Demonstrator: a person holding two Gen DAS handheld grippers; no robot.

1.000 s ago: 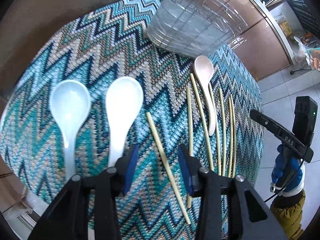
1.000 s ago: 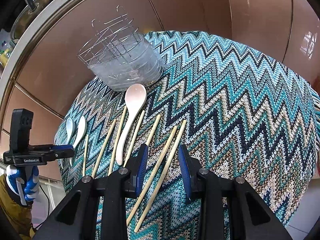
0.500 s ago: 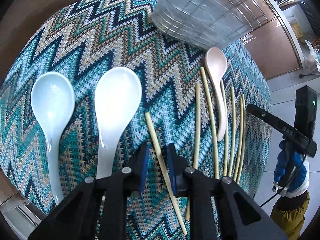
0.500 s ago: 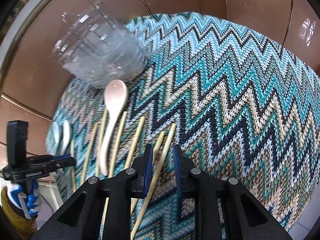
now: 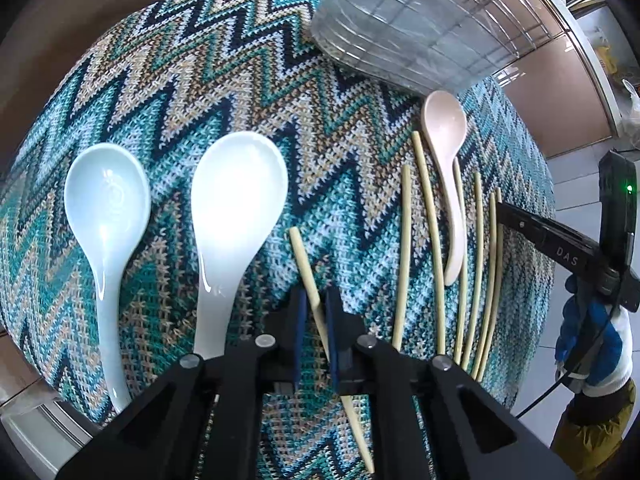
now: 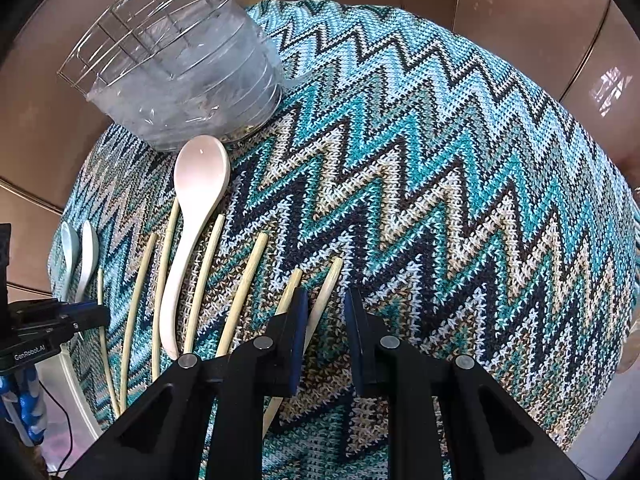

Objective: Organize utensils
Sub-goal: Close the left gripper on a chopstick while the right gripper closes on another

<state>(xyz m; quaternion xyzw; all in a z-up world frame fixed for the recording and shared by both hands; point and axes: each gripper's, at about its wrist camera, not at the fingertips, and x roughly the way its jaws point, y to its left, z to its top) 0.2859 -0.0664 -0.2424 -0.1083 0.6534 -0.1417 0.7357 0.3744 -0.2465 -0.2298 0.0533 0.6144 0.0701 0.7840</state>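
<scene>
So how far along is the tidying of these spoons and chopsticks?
Barely begun. Done: nothing yet; the wire holder looks empty. In hand: the left gripper is shut on one chopstick; the right gripper has just been closing around a second chopstick, not yet pinched. Left: the other chopsticks, plus the pink spoon, white spoon and pale blue spoon.

A: What does the left gripper (image 5: 316,320) conceal?

B: Its fingers cover the middle of one chopstick (image 5: 304,264), and the body hides the handle end of the white spoon (image 5: 236,208).

A: And the right gripper (image 6: 326,320)?

B: The lower lengths of two chopsticks (image 6: 326,288) run under its left finger; contact cannot be confirmed.

A: Cut-offs?

B: The wire rack (image 5: 420,20) beyond the left tool exceeds the top edge. The pale blue spoon (image 6: 69,248), far left of the right tool, is too small to resolve.
</scene>
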